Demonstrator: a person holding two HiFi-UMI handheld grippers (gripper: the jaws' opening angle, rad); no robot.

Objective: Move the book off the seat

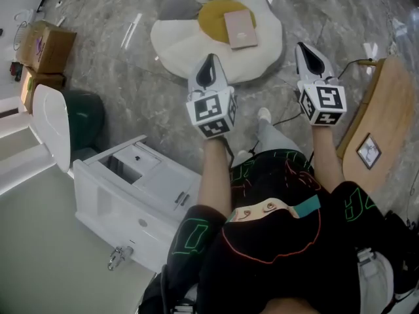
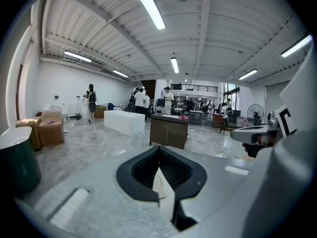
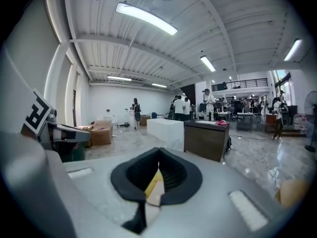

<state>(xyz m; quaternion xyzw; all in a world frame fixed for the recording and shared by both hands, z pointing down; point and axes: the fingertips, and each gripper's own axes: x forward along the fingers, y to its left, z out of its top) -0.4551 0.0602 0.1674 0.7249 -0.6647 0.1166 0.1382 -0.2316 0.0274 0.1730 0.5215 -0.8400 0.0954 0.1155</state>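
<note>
A pink book (image 1: 240, 29) lies flat on the yellow middle of a white, egg-shaped floor cushion (image 1: 196, 51) at the top of the head view. My left gripper (image 1: 209, 61) hovers in the air nearer to me than the cushion's front edge, jaws shut and empty. To the right of the cushion my right gripper (image 1: 308, 50) is held up at about the same height, also shut with nothing in it. Both point level across the room. In the left gripper view the left gripper (image 2: 159, 150) is closed, and in the right gripper view the right gripper (image 3: 157, 152) is closed too. Neither of these views shows the book.
A white drawer unit (image 1: 131, 188) stands at my lower left, with a white seat back (image 1: 52, 126), a dark green bin (image 1: 88, 116) and cardboard boxes (image 1: 46, 44) beyond. A round wooden table (image 1: 383, 110) is at the right. Far off stand a dark cabinet (image 2: 168, 132) and people.
</note>
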